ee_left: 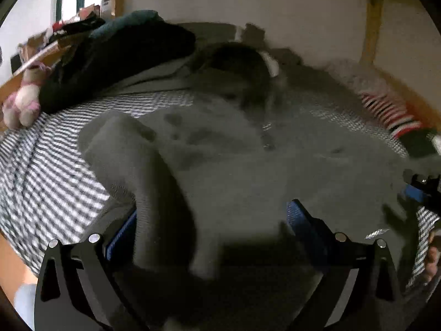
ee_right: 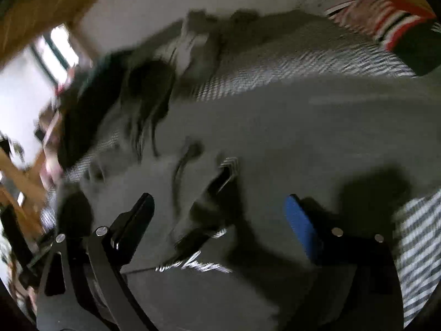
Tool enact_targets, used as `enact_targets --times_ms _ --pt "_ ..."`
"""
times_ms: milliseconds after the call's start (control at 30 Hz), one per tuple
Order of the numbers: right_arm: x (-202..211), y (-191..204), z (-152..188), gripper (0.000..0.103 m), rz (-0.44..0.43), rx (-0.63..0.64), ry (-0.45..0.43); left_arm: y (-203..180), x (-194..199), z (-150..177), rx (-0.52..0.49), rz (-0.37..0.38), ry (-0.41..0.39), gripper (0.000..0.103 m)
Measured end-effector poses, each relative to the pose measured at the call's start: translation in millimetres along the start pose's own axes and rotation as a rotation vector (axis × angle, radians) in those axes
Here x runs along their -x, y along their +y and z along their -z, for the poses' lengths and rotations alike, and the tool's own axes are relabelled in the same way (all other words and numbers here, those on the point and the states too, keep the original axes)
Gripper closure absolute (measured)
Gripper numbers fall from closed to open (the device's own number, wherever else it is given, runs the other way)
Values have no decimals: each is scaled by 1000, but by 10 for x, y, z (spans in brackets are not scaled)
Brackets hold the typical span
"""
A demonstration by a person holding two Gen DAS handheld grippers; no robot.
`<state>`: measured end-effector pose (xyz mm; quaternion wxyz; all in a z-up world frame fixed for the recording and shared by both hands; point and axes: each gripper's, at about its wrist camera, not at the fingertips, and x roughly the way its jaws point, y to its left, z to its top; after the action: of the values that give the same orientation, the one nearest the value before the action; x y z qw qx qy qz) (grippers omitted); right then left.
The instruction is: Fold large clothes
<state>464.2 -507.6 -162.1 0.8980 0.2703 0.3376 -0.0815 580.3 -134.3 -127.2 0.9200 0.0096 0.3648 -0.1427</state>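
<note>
A large grey sweatshirt (ee_left: pixel 248 165) lies spread over a bed with a black-and-white striped sheet (ee_left: pixel 41 165). One grey sleeve (ee_left: pixel 143 165) runs down from the body and passes between the jaws of my left gripper (ee_left: pixel 209 223), close to its left blue pad; the jaws stand wide apart, open. At the right edge of the left wrist view, my right gripper (ee_left: pixel 421 187) hovers over the garment. In the right wrist view the right gripper (ee_right: pixel 220 212) is open wide above the grey sweatshirt (ee_right: pixel 317 127), with nothing pinched between its fingers.
A pile of dark clothes (ee_left: pixel 115 55) and a pink plush toy (ee_left: pixel 24 96) lie at the back left. A red-and-white striped garment (ee_left: pixel 391 113) lies at the back right by a wooden post (ee_left: pixel 372 27). A hand (ee_left: pixel 432 262) shows at the right edge.
</note>
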Motion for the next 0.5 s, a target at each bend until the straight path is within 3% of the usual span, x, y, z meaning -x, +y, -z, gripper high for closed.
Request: enact_targets --times_ms 33,200,267,300,400,467,500 --pt "159 -177 -98 6 19 -26 -32 -135 -7 -34 0 25 -3 4" --pt "791 -967 -395 4 155 -104 -111 -633 130 -80 45 -27 -49 4" --pt "997 -1344 -482 4 208 -140 -127 -738 200 -51 0 -43 -94 4" --pt "1071 -1520 -496 3 215 -169 -131 -791 236 -6 -75 -85 -105 4" --pt "1142 -1842 -482 3 183 -242 -126 -549 65 147 -115 -199 12 4" --pt "1154 -1932 -497 3 150 -248 -165 -196 -36 244 -56 -269 88 4" --pt "1144 -1926 -505 3 151 -238 -178 -60 -17 279 -24 -269 103 4"
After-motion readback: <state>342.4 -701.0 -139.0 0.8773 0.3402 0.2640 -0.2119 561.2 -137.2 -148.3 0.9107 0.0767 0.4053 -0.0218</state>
